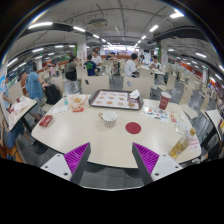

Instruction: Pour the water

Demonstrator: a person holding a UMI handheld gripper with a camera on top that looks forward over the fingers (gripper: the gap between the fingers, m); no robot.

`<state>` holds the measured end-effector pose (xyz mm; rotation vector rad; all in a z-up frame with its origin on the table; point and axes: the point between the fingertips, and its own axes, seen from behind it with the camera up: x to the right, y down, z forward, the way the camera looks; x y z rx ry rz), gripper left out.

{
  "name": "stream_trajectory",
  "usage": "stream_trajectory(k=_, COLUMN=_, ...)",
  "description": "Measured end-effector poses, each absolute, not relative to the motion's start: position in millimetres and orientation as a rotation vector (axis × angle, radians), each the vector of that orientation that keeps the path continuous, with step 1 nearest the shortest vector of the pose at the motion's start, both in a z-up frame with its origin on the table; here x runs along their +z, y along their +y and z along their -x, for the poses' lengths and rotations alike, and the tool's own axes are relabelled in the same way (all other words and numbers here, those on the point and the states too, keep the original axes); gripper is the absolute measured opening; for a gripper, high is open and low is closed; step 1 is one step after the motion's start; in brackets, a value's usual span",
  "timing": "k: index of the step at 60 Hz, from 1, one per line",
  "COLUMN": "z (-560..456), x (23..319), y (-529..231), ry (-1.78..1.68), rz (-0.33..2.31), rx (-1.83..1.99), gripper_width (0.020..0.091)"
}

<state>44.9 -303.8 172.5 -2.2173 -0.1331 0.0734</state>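
Observation:
My gripper (111,160) hangs above the near edge of a round pale table (100,140). Its fingers stand wide open, purple pads (76,155) facing each other, with nothing between them. Beyond the fingers, near the table's middle, sits a small white cup (108,118) with a red round coaster (133,127) just to its right. A clear bottle with a yellowish body (181,146) stands at the table's right rim, well to the right of my right finger. A red cup (164,101) stands at the far right of the table.
A rectangular tray (115,99) lies at the far side of the table, with a white item (78,102) to its left. A red packet (45,120) lies at the left rim. Chairs ring the table. People (131,67) stand among other tables behind.

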Motion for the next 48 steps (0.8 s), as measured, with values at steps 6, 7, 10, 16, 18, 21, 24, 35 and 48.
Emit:
stream_trajectory(k=6, z=-73.5, x=153.4, y=-296.5, ry=-0.104, rz=2.216, rx=0.063, gripper_width=0.0853)
stream_trajectory(k=7, z=-79.9, x=150.6, y=-297.2, ry=-0.1, rz=2.217, rx=0.059, gripper_width=0.0853)
stream_trajectory(k=10, z=-96.4, x=143.4, y=-302.0, ry=-0.087, rz=2.22, rx=0.041, gripper_width=0.0852)
stream_trajectory(k=16, z=-144.3, x=121.0, y=-312.4, ry=-0.051, rz=2.234, rx=0.001, gripper_width=0.0852)
stream_trajectory(k=18, z=-156.5, x=111.3, y=-312.1, ry=-0.034, rz=2.242, rx=-0.014, gripper_width=0.0853)
stream_trajectory(k=21, z=-186.6, x=100.7, y=-320.6, ry=-0.007, rz=2.25, rx=-0.033, gripper_width=0.0852)
stream_trajectory(k=24, z=-212.9, x=86.5, y=-321.9, ry=0.025, rz=2.26, rx=-0.059, gripper_width=0.0852)
stream_trajectory(k=35, z=-307.2, x=59.3, y=-306.9, ry=0.134, rz=2.225, rx=-0.124, gripper_width=0.085)
stream_trajectory(k=48, z=-362.9, x=61.0, y=-235.2, ry=0.129, rz=2.087, rx=-0.137, gripper_width=0.0853)
